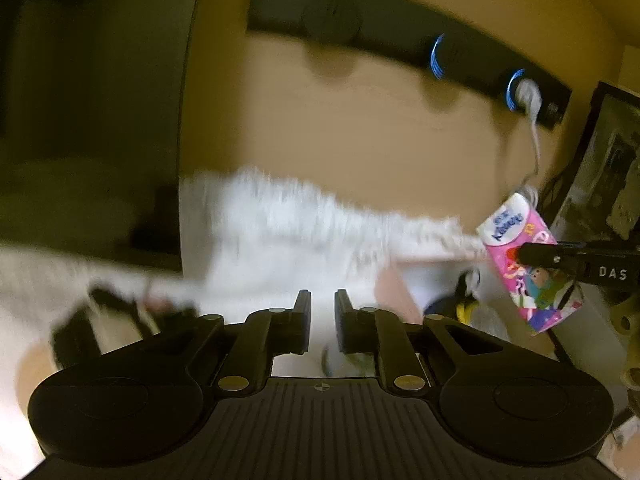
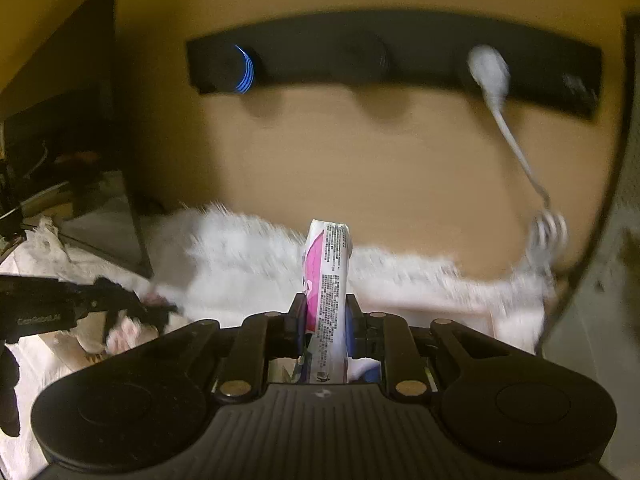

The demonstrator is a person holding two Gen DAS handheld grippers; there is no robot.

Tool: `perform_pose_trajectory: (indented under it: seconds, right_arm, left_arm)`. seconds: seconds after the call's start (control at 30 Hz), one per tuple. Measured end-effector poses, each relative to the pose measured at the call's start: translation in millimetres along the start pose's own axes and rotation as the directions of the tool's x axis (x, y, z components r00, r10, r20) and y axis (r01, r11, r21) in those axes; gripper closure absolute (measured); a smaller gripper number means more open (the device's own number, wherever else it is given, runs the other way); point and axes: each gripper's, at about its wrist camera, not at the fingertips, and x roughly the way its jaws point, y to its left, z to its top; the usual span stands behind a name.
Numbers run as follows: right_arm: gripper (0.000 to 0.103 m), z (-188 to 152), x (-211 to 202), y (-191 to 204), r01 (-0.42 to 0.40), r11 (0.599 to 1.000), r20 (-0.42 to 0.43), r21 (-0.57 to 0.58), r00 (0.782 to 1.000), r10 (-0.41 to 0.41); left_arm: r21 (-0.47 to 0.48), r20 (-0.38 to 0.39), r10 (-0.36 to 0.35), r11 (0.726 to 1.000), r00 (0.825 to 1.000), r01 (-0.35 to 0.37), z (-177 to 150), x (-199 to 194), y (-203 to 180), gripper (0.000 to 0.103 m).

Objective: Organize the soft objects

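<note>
White fluffy cover [image 2: 248, 256] below—right hand-held gripper [image 2: 326, 320] clamps tissue pack [image 2: 329, 276]; left hand-held gripper [image 1: 322, 320] closed, empty.

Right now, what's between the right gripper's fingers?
The pink tissue pack, held upright and pinched by the right gripper. The right wrist view shows it; the left wrist view shows the same grip side-on.

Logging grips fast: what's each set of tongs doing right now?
Left tongs: closed, seemingly on a thin white edge of fabric; unclear.
Right tongs: closed on the pink tissue pack.

"DAS" stands in white on the right hand-held gripper [image 1: 524, 255]; other print is unreadable.
</note>
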Motion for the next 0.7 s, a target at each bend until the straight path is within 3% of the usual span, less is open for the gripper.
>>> perform_pose_trajectory:
  seconds: [0.17,0.4,0.57,0.63,0.7]
  right_arm:
    - [0.085,-34,8,6,-0.066,0.998,-0.083,0.019,0.994,0.067]
    - [0.085,-70,21,47,-0.186,0.982,-0.167,0.027,0.968,0.188]
    - [0.085,-94,44,69,-0.155,0.988,-0.222,-0.005,0.963,0.150]
    - [0.085,-101,49,71,-0.130,0.991,-0.234,-0.028,0.965,0.120]
    - [0.085,-106,49,69,-0.119,0.993,-0.245,-0.026,0.963,0.109]
  left_arm:
    - [-0.037,-0.087,0.068,0.997,0.994,-0.071,-44,12,18,0.086]
    - [-0.094,-0.171,0.090,0.990,0.981,-0.107,-91,29,24,0.086]
    - [0.069,-0.204,0.107,0.993,0.973,-0.095,-110,41,-7,0.085]
    - [0.103,-0.207,0.088,0.992,0.974,-0.068,-114,46,-16,0.080]
    - [0.139,-0.219,0.068,0.990,0.973,-0.038,-115,48,-25,0.059]
